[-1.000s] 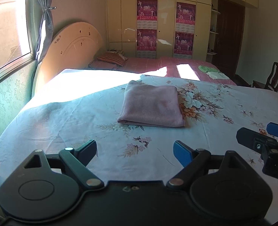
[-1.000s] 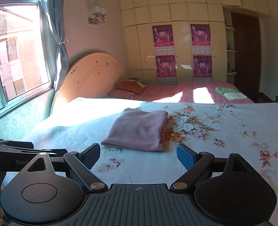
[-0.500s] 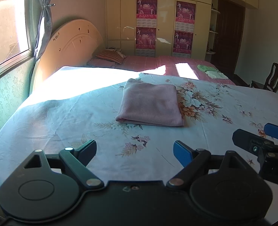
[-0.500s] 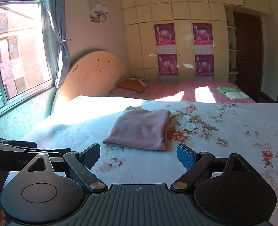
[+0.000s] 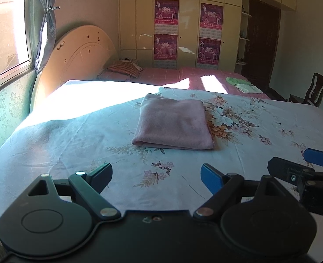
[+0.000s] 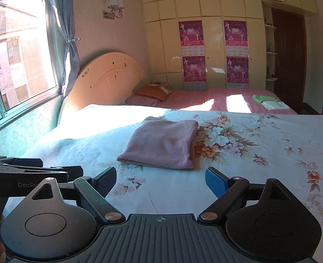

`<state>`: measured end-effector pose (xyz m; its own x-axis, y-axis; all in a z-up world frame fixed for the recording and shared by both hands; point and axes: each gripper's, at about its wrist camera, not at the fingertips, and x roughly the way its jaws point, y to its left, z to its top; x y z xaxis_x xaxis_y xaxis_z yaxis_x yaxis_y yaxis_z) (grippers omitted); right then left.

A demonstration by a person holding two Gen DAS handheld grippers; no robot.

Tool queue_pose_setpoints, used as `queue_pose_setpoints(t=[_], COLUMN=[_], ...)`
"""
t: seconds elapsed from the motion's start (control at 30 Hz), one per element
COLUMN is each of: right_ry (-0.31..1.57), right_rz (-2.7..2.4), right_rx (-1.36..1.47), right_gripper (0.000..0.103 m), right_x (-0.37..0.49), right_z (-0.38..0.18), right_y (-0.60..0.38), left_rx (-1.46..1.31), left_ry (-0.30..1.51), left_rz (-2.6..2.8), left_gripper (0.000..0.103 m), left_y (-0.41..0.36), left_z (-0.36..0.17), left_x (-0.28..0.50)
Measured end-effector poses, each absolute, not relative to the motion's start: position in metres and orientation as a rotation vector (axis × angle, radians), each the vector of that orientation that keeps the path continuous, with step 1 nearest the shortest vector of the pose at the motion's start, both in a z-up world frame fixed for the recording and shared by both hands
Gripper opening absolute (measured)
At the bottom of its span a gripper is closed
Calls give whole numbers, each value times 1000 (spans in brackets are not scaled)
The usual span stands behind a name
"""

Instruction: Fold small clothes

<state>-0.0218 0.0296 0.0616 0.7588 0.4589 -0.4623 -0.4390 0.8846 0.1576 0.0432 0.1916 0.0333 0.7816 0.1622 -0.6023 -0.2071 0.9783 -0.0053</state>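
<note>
Left wrist view: left gripper (image 5: 156, 175) jaws apart, empty, above the bed (image 5: 63, 144). Pink garment (image 5: 174, 122) lies folded flat ahead, well clear.

Right wrist view: right gripper (image 6: 160, 179) likewise spread, empty. Garment looks finished; judged best to keep both clear and avoid dragging the sheet.

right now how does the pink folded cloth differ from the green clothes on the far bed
The pink folded cloth lies on the near floral sheet, close to both open grippers; the green clothes sit on the far pink bed. The pink cloth is one neat rectangle; the green clothes look like a small pile of two or more pieces, one bright green and one paler. The pink cloth lies in shade, the green clothes beside a sunlit patch. Both rest flat, untouched.
</note>
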Motion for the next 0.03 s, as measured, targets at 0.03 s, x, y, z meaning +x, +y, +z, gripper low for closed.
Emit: queue_pose_setpoints(t=[0.03], right_ry=[522], right_rz=[485], right_rx=[44], right_gripper=[87], right_x=[-20], right_z=[58], right_y=[28], left_rx=[-80], left_ry=[658], left_rz=[190], left_gripper=[88], left_y=[196], left_z=[28], left_x=[49])
